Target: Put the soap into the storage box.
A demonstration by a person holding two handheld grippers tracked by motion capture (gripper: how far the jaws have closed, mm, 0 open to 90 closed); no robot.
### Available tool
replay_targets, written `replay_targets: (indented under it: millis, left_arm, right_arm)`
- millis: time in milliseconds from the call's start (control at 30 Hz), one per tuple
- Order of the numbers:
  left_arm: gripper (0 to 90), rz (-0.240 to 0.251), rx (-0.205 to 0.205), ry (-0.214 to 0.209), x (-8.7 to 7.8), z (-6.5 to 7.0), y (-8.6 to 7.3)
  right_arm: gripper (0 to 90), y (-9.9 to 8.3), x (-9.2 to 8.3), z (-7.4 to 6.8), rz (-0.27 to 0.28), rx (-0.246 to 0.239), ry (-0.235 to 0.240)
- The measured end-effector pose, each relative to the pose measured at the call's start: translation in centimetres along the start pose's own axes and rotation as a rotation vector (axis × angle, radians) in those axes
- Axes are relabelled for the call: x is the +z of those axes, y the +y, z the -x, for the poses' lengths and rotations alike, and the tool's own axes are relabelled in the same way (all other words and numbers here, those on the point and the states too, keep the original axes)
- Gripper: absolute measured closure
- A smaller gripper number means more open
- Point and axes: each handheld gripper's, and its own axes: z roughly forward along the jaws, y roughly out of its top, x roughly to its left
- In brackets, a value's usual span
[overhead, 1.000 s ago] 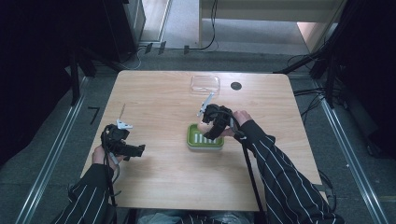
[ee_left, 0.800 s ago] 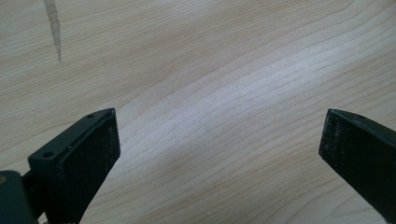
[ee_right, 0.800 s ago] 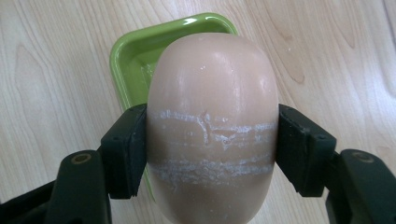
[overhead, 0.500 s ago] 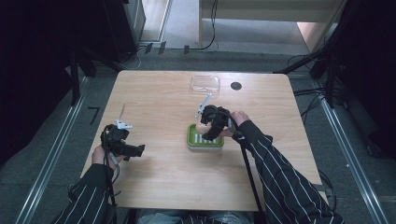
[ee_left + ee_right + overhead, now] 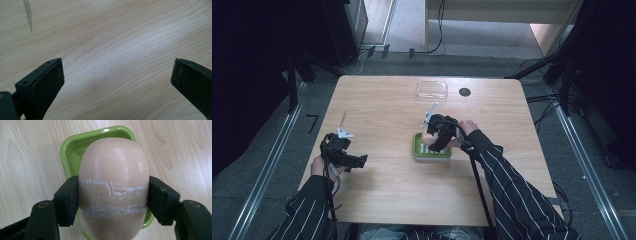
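A beige bar of soap [image 5: 113, 187] is pinched across its sides by the right claw [image 5: 113, 200], both pads pressed against it. The soap is held just above a green soap dish [image 5: 72, 147] on the wooden tabletop [image 5: 382, 100]. A clear plastic lid [image 5: 431, 90] lies farther back, near a dark round hole [image 5: 465, 92]. The left claw [image 5: 117, 77] is spread wide over bare wood, well apart from the dish.
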Motion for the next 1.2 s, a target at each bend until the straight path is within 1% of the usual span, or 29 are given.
replay_targets:
  millis: [167, 233, 400, 467, 500, 533, 600, 633, 1133, 1200]
  left_arm:
    - [0.0, 0.001, 0.000, 0.000, 0.0, 0.0, 0.0]
    - [0.0, -0.001, 0.003, 0.000, 0.0, 0.0, 0.0]
    - [0.0, -0.002, -0.002, 0.001, 0.0, 0.0, 0.0]
    - [0.0, -0.001, 0.000, 0.001, -0.1, 0.0, 0.0]
    - [0.0, 0.000, 0.000, 0.001, -0.1, 0.0, 0.0]
    - [0.0, 0.001, -0.001, 0.001, -0.1, 0.0, 0.0]
    - [0.0, -0.002, -0.002, 0.002, -0.1, 0.0, 0.0]
    - [0.0, -0.002, -0.002, 0.001, -0.1, 0.0, 0.0]
    - [0.0, 0.001, -0.003, 0.001, 0.0, 0.0, 0.0]
    - [0.0, 0.001, -0.002, 0.001, 0.0, 0.0, 0.0]
  right_arm:
    - [33.6, 0.0, 0.4, 0.0, -0.001, 0.004, 0.000]
    - [33.5, 0.1, 0.6, 0.1, 0.005, -0.016, 0.003]
    - [33.6, 0.0, 0.7, 0.2, 0.015, -0.016, -0.004]
    - [33.5, 0.0, 0.8, 0.2, 0.014, -0.015, 0.002]
    - [33.6, -0.1, 0.9, 0.1, 0.015, -0.022, 0.002]
    - [33.5, -0.1, 1.0, 0.1, 0.010, -0.019, -0.003]
    - [33.6, -0.2, 1.2, 0.1, 0.012, -0.034, 0.001]
    - [33.6, -0.2, 1.3, 0.0, 0.008, -0.022, -0.001]
    - [33.5, -0.3, 1.9, 0.1, 0.003, -0.030, 0.000]
    - [33.5, -0.3, 2.0, 0.1, -0.001, -0.022, 0.002]
